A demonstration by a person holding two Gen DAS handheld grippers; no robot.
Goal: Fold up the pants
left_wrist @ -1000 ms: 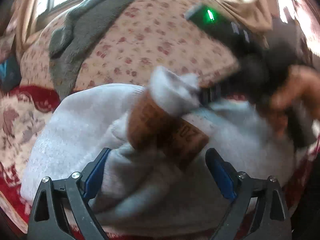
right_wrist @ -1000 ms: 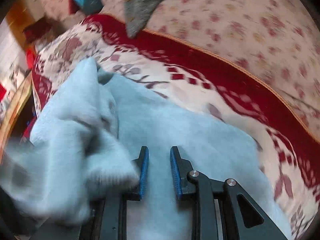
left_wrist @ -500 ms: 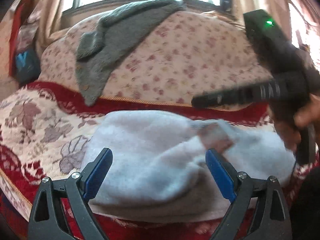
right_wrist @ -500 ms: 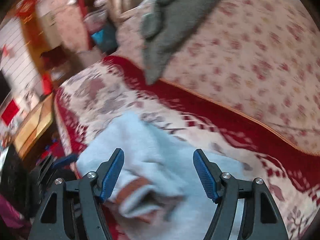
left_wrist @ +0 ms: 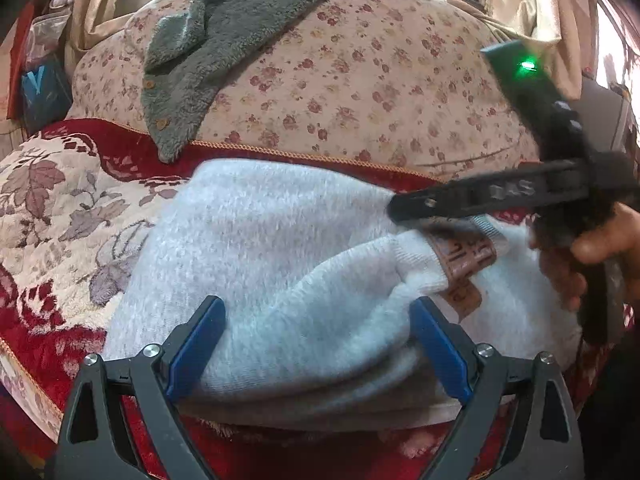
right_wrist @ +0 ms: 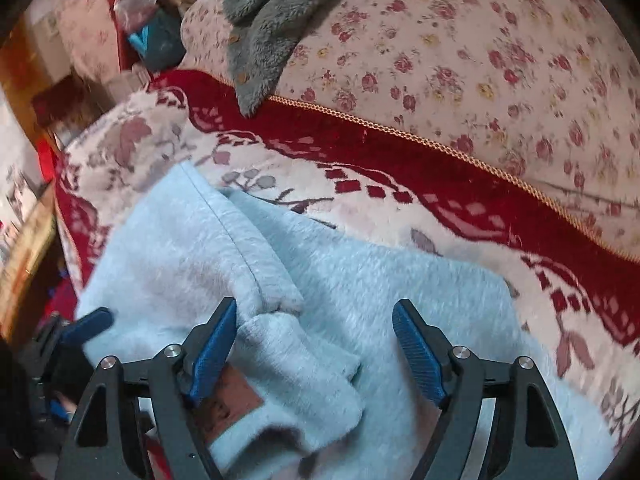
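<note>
The left hand-held gripper (left_wrist: 316,344) stands wide apart over the near edge of the folded pale pants (left_wrist: 280,248), gripping nothing; the right hand-held gripper (right_wrist: 316,344), jaws just opened, hovers apart above the pants' brown-labelled waistband (right_wrist: 236,400)

Pants (left_wrist: 280,264) part-hidden behind claws

We see a brown patch (left_wrist: 466,264) on the pants (left_wrist: 280,264); its lettering is too blurred to read.

Left gripper (left_wrist: 316,344) gapes wide; right gripper (right_wrist: 316,344) has just been opening.
</note>
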